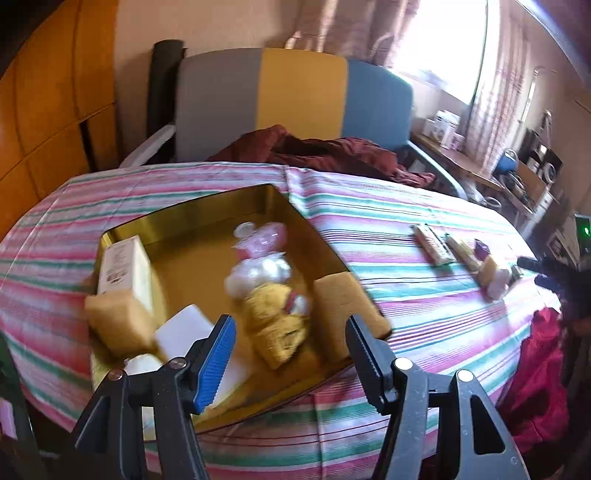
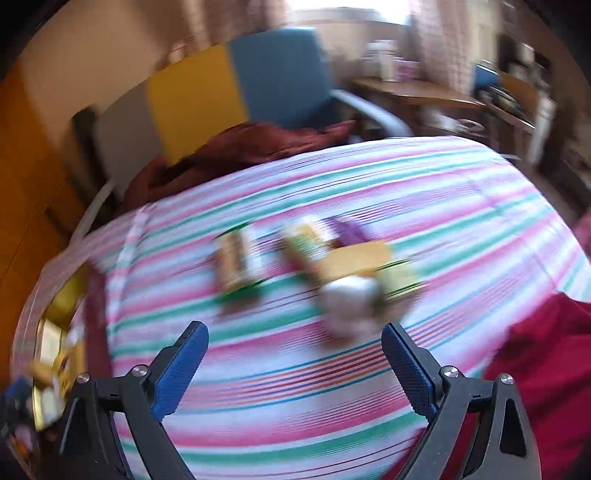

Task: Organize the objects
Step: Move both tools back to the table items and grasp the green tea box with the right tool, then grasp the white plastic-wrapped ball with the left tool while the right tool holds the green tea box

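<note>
Reference landmark: the gold tray (image 1: 207, 206) on the striped tablecloth (image 1: 369, 229).

Task status (judged): partly complete. Inside the tray lie a white carton (image 1: 123, 266) against its left wall, a clear bag of white and yellow items (image 1: 266, 291) at its centre, a yellow sponge (image 1: 118, 321) and a white foam block (image 1: 184, 328) at its near-left corner, and a second yellow sponge (image 1: 343, 306) at its near-right corner, resting on the rim. Outside the tray, well to its right, a loose group remains on the cloth: a green-edged packet (image 2: 236, 266), a yellow-green packet (image 2: 306, 243), a purple item (image 2: 351, 230), a flat yellow piece (image 2: 358, 262) and a white rounded item (image 2: 351, 295). Blur prevents closer identification. These likely remain to be moved.

Left gripper (image 1: 291, 354): above the near edge of the tray, fingers spread, holding nothing.

Right gripper (image 2: 295, 369): on the near side of the loose group, right of the tray, fingers spread, empty, touching no item.

Surroundings: beyond the tray stand a grey, yellow and blue chair (image 1: 295, 99) with a maroon cloth (image 1: 332, 151), then curtains (image 1: 354, 26) at a bright window. A red fabric (image 1: 543, 373) lies at the table's right edge.
</note>
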Available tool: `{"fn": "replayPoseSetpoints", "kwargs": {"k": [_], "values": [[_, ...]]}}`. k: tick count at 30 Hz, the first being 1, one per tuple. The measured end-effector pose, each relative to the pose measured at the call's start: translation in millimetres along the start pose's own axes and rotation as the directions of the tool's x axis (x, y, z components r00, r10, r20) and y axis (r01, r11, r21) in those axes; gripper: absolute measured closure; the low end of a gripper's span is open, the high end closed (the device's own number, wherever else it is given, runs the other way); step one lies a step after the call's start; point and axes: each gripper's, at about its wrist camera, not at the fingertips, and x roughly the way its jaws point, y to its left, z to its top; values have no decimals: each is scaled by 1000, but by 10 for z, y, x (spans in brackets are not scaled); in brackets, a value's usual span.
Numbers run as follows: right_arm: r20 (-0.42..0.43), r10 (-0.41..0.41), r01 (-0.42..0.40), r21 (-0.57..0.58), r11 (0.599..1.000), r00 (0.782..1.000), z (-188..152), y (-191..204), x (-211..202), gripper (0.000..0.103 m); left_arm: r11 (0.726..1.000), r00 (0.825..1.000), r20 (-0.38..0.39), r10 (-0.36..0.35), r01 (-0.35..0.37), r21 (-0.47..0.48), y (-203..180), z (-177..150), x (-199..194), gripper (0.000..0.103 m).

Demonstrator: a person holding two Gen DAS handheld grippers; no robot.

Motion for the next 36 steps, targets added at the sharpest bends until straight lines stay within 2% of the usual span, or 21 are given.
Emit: {"fn": "replayPoseSetpoints", "kwargs": {"k": [4,7,9,10,12,13,15,17,19,20,25,30,34,36], "values": [[-8,-78,79,40,996,997,205,-359,137,8,998,999,-2,-33,33,57,-214,81,23,41],[-53,-69,70,23,997,996,260,-445,322,15,993,998,-5,-57,57,100,-398,142,47,41],[-70,-75,76,9,997,995,260,-476,441,34,989,997,-13,-77,78,129,-529,171,70,41],[-74,-77,78,7,997,994,245,-504,477,39,986,996,-19,-86,88,145,-597,182,88,41],[-87,-38,39,6,999,995,231,-529,533,58,977,994,-38,-102,107,183,-762,192,148,41],[-93,-24,24,6,1000,995,218,-542,537,63,974,993,-45,-109,116,195,-814,185,166,41],[-111,61,-62,-5,998,992,195,-499,546,67,964,990,-63,-130,141,228,-958,180,223,41],[-122,123,-128,-37,991,985,172,-393,516,68,954,985,-85,-147,164,253,-1097,174,289,41],[-143,202,-213,-64,975,969,148,-254,492,70,941,978,-115,-172,198,274,-1245,172,351,41],[-147,215,-228,-78,971,966,130,-201,475,71,935,975,-126,-184,213,283,-1308,165,389,41],[-129,221,-232,-80,969,967,119,-182,375,72,906,953,-215,-214,276,320,-1627,108,659,41],[-147,169,-180,-62,982,975,135,-283,459,72,875,931,-269,-246,333,351,-1933,58,868,41],[-148,185,-195,-50,980,971,150,-319,481,70,847,909,-319,-269,381,372,-2189,35,1063,39],[-158,195,-203,-32,979,968,144,-334,514,69,832,902,-329,-278,397,386,-2343,32,1138,34]]}}
